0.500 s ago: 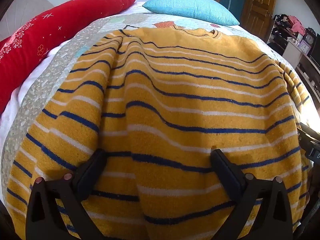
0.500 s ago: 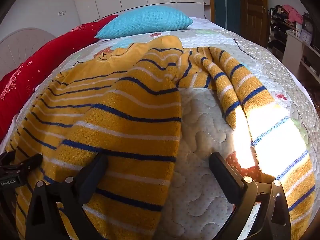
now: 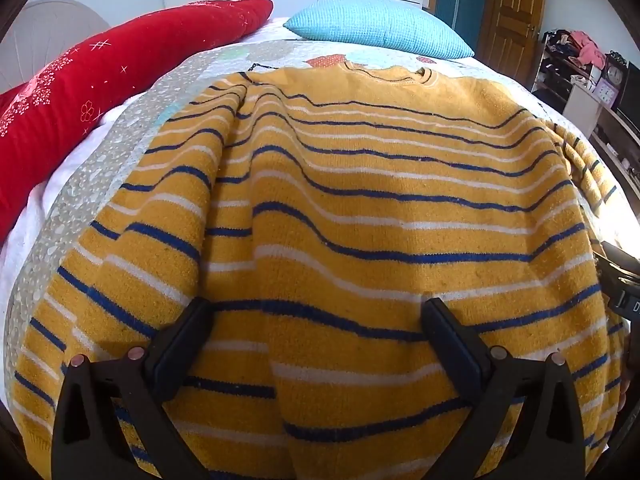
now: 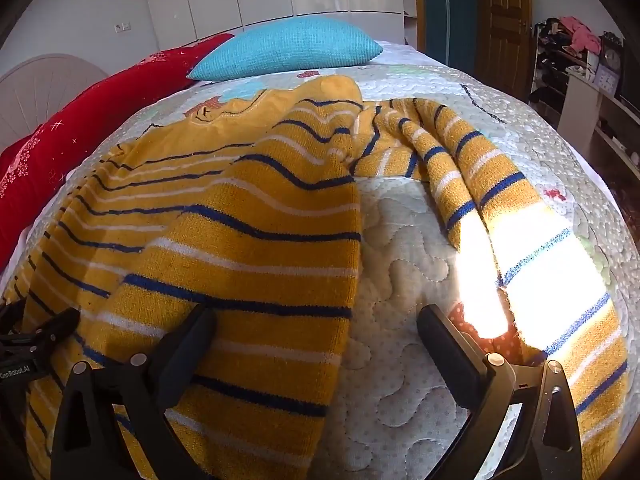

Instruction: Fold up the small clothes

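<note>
A fuzzy yellow striped sweater (image 3: pixel 360 208) lies spread on the bumpy quilted bed (image 4: pixel 400 288). A red pillow (image 3: pixel 100 76) and blue pillow (image 3: pixel 380 26) sit behind. Both the left hand-held gripper (image 3: pixel 316 320) and right hand-held gripper (image 4: pixel 316 328) are wide apart, holding nothing.
</note>
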Demonstrator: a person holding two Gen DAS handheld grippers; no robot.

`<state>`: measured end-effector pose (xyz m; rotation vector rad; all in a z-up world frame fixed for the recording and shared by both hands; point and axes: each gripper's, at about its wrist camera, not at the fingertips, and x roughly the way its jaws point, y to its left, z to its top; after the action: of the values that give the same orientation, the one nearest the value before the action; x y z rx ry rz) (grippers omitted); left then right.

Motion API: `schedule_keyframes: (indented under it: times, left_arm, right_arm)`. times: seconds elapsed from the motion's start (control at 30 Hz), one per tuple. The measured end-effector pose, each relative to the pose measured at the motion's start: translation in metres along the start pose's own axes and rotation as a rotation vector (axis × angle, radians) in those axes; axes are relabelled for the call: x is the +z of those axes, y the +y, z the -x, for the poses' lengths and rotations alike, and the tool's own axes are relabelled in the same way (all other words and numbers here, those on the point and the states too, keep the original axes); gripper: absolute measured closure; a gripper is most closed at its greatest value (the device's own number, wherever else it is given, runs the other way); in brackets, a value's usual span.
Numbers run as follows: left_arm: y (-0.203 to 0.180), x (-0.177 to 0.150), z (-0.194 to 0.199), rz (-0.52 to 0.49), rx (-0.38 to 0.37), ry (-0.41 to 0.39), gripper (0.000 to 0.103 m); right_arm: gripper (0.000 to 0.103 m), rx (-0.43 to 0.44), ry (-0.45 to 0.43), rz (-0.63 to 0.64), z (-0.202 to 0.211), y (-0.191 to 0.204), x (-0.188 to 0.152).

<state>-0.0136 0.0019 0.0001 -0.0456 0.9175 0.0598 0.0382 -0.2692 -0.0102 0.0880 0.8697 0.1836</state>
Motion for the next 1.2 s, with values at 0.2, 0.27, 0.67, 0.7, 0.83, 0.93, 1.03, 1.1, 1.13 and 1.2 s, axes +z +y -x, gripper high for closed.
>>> schedule_keyframes:
  times: [0.2,0.27,0.67,0.7,0.83,0.93,1.03,1.1,1.13,1.2]
  left_arm:
    - [0.0008,0.0001,0.0035,0.011,-0.018,-0.017,0.000]
    - [0.0004,-0.0003,0.0042,0.015,-0.020,-0.023,0.000]
    - [-0.0009,-0.0026,0.0040,0.015,-0.011,-0.033,0.000]
    - [-0.0009,-0.0026,0.0040,0.016,-0.011,-0.033,0.000]
    - [-0.0009,-0.0028,0.0040,0.016,-0.011,-0.034,0.000]
    - [-0.0011,-0.0026,0.0039,0.016,-0.011,-0.034,0.000]
    - [-0.0012,-0.0026,0.0039,0.015,-0.011,-0.034,0.000]
    - [-0.0013,-0.0027,0.0039,0.016,-0.011,-0.034,0.000]
    - [-0.0014,-0.0027,0.0039,0.016,-0.010,-0.034,0.000]
    - [-0.0014,-0.0027,0.0039,0.016,-0.011,-0.034,0.000]
  right_arm:
    - [0.000,-0.022,0.002,0.018,-0.0065,-0.0076,0.0015]
    - [0.000,-0.034,-0.005,0.023,-0.0079,-0.0068,-0.0002]
    - [0.000,-0.065,-0.013,0.023,-0.0100,0.0019,-0.0002]
    - [0.000,-0.065,-0.013,0.023,-0.0099,0.0012,-0.0001]
    - [0.000,-0.066,-0.014,0.022,-0.0099,0.0021,-0.0007]
    - [0.000,-0.067,-0.015,0.022,-0.0098,0.0019,-0.0008]
    - [0.000,-0.067,-0.015,0.021,-0.0097,0.0015,-0.0009]
    - [0.000,-0.067,-0.015,0.021,-0.0096,0.0011,-0.0008]
    - [0.000,-0.068,-0.016,0.022,-0.0095,0.0015,-0.0011]
    - [0.000,-0.067,-0.016,0.021,-0.0094,0.0009,-0.0010]
